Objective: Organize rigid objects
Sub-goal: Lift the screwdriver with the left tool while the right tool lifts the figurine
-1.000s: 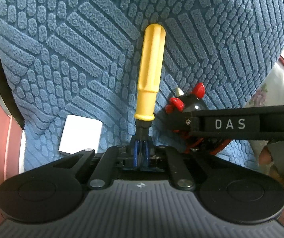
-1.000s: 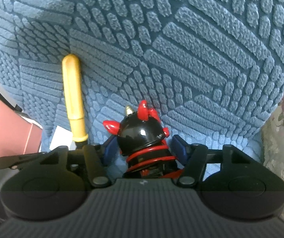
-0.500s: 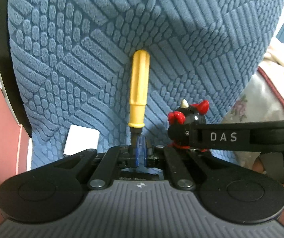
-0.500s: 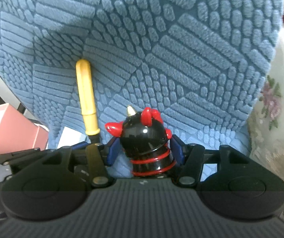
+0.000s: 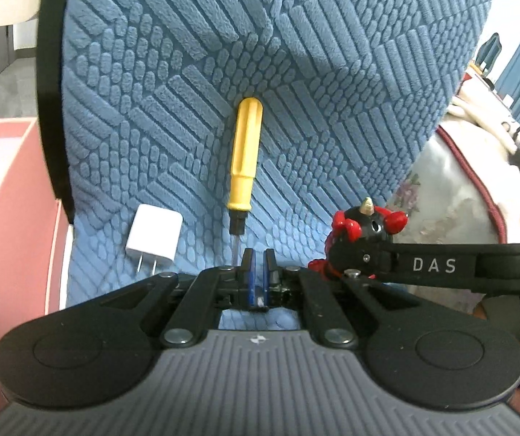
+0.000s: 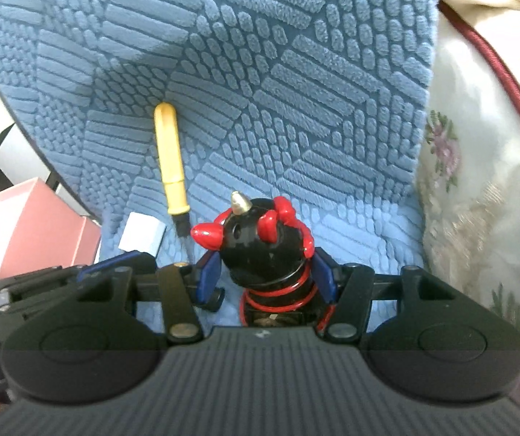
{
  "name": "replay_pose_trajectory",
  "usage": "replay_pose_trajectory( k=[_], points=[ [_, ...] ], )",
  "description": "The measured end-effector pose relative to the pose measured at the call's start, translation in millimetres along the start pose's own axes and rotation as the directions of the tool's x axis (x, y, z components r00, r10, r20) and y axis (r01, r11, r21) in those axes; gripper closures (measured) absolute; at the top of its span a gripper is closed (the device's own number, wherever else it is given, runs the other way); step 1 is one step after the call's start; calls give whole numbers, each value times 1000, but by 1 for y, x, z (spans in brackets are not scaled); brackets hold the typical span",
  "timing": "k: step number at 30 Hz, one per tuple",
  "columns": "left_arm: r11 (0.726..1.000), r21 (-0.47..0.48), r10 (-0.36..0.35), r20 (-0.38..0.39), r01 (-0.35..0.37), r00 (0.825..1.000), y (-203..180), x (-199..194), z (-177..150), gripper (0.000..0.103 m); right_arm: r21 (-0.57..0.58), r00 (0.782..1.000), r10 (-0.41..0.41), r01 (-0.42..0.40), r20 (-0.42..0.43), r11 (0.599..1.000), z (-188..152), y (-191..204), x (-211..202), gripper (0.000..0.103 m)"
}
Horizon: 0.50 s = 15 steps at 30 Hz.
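A yellow-handled screwdriver [image 5: 244, 156] lies on the blue textured mat [image 5: 332, 72]; it also shows in the right wrist view [image 6: 171, 160]. My left gripper [image 5: 259, 263] stands just behind its metal tip, jaws nearly together and holding nothing. A white charger plug [image 5: 155, 237] lies left of the screwdriver, also in the right wrist view [image 6: 142, 234]. My right gripper [image 6: 267, 272] is shut on a black toy figure with red horns [image 6: 260, 232], held above the mat; the toy also shows in the left wrist view [image 5: 363, 232].
A pink box [image 5: 9, 218] stands left of the mat, also in the right wrist view [image 6: 38, 229]. A floral cloth with a dark red edge [image 6: 478, 181] lies to the right. A black frame [image 5: 51, 109] borders the mat's left side.
My left gripper has let go of the screwdriver and pulled back from it, leaving it on the mat. My right gripper has risen with the toy still in it.
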<state>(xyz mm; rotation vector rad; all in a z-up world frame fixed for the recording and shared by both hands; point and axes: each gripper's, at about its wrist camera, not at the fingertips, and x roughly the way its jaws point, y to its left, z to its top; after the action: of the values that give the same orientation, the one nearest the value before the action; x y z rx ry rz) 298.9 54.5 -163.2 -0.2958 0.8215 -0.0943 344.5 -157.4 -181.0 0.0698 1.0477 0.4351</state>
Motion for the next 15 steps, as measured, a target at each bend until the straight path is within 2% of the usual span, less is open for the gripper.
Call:
replay_pose_trajectory(
  k=[8,15],
  points=[
    [1000,-24,-10,-2,10,1000,3,-24,-21,98,45,1000,-26,25,8,999,-29,7,-32,45],
    [1000,-6,3,55,-3,998,2,-15,-19,98,57,999,-36,36,6,998,-48,10,-46,45]
  ],
)
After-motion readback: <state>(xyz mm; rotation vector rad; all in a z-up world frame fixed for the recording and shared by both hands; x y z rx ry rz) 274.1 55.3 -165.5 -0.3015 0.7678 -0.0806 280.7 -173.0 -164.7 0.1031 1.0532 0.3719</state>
